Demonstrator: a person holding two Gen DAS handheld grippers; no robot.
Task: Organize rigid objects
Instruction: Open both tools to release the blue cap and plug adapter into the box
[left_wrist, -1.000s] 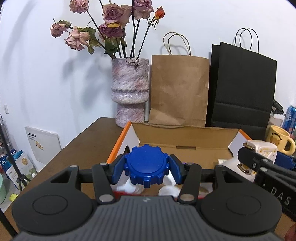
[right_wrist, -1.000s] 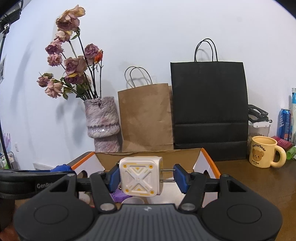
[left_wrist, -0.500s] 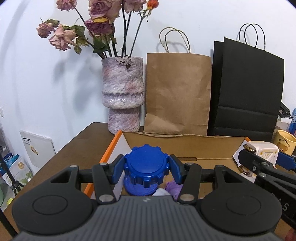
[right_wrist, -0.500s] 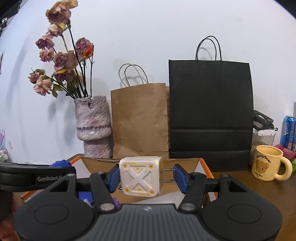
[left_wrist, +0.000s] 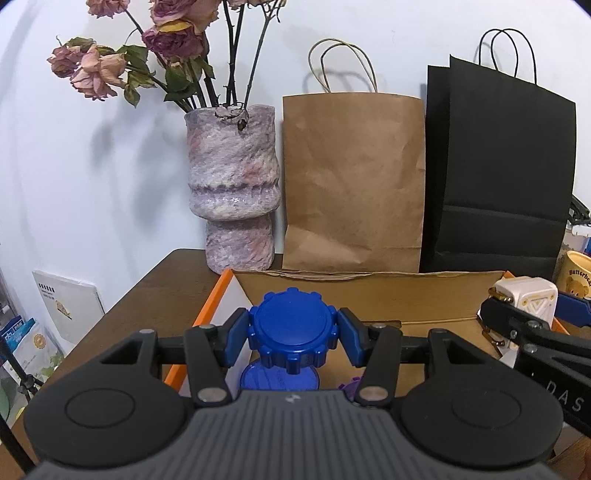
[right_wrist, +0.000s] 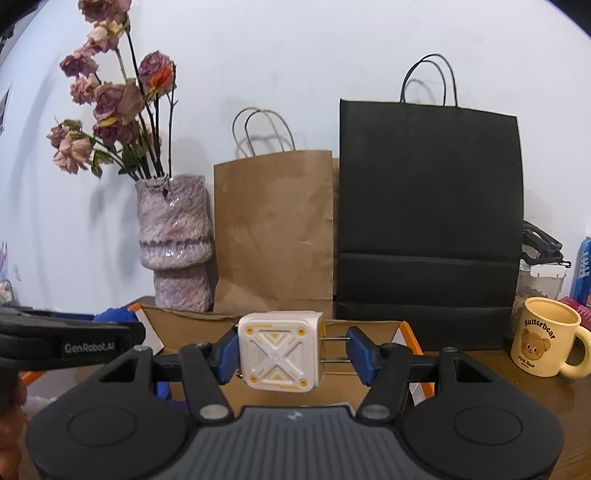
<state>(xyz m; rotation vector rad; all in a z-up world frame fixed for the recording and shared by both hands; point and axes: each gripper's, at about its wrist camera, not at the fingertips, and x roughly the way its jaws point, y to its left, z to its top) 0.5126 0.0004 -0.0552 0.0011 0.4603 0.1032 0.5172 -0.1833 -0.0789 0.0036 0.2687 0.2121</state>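
Observation:
My left gripper (left_wrist: 292, 336) is shut on the ribbed cap of a blue bottle (left_wrist: 291, 332), held above the open cardboard box (left_wrist: 369, 291) with orange edges. My right gripper (right_wrist: 291, 353) is shut on a white and yellow plug adapter (right_wrist: 279, 356), its left pad on the body and its right pad on the metal prongs, also above the box (right_wrist: 177, 323). The adapter (left_wrist: 526, 304) and right gripper show at the right of the left wrist view. The blue bottle (right_wrist: 112, 315) peeks behind the left gripper in the right wrist view.
A purple-pink vase (left_wrist: 232, 192) with dried roses, a brown paper bag (left_wrist: 354, 181) and a black paper bag (left_wrist: 498, 177) stand against the wall behind the box. A yellow bear mug (right_wrist: 545, 338) sits right on the wooden table (left_wrist: 147, 295). A purple object (left_wrist: 349, 387) lies in the box.
Both grippers have risen and tilted up with their objects still held; the box interior has dropped lower in both views and the wall items look larger.

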